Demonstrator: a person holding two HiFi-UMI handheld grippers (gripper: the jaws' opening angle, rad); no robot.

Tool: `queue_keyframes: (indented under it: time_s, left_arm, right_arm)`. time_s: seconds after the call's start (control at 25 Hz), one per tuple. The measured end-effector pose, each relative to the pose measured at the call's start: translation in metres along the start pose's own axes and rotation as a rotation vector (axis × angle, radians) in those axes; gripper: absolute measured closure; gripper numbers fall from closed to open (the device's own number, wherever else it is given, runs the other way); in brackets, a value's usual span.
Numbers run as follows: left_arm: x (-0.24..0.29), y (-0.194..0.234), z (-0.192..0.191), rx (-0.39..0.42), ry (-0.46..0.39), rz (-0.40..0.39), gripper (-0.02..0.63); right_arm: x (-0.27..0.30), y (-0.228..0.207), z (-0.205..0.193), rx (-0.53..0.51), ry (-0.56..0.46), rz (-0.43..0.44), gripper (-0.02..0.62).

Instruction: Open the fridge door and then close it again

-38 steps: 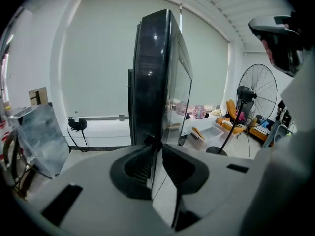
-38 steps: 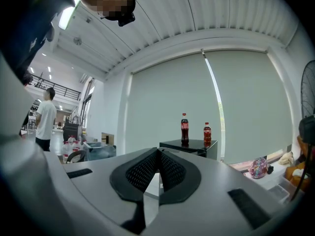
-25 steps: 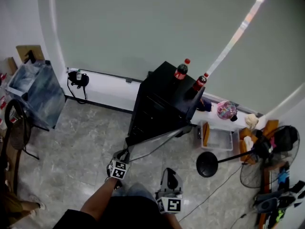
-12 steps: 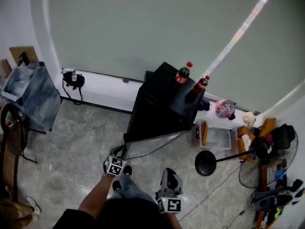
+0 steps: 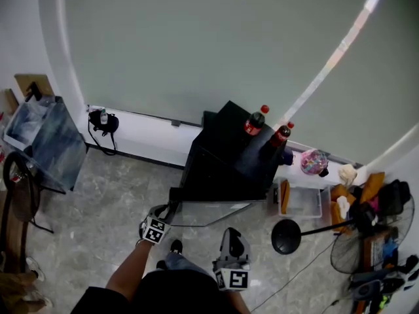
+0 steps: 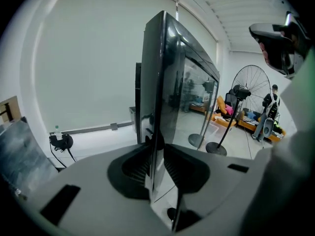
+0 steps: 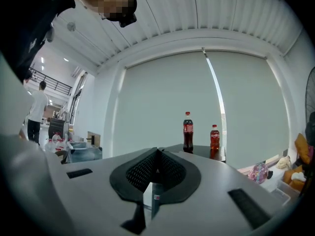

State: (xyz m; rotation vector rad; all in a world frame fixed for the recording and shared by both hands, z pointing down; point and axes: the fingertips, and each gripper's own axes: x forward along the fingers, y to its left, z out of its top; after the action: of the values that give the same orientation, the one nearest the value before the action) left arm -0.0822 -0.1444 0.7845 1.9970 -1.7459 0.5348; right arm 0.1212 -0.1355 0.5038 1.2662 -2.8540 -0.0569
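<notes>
The fridge door [image 5: 209,213] now stands much wider than a second ago. Its free edge has swung out from the black fridge [image 5: 226,165] and round toward the person, and the glass panel lies almost square to the cabinet front. The left hand-held gripper [image 5: 165,213] has travelled with that edge, which stands upright between its jaws, a pad close against each face. The jaws have just been opening a little, so the hold looks to be easing, not tightening. The fridge body lies ahead of this hand-held gripper and to its right, with two cola bottles [image 5: 254,121] on top further off.

The right hand-held gripper [image 5: 234,244] hangs near the person's body, well apart from the door, with jaws together on nothing.

The opening half of the task looks about done. What remains is probably to reverse and push the same edge back until the door meets the cabinet.
</notes>
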Motion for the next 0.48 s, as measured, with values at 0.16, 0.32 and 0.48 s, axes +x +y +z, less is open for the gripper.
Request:
queue_keyframes:
  time_s: [0.16,0.32,0.48]
  left_arm:
    - [0.013,0.014,0.009,0.0,0.004,0.004,0.529]
    - [0.026,0.028,0.019,-0.029,-0.004,0.017,0.526]
    - [0.041,0.039,0.03,-0.013,0.008,-0.003,0.526]
  right_arm:
    - [0.024,-0.004,-0.003,-0.003,-0.002,0.025,0.589]
    - [0.038,-0.005,-0.004,-0.005,0.009,0.04,0.589]
    - [0.052,-0.009,-0.005,-0.01,0.011,0.027,0.589]
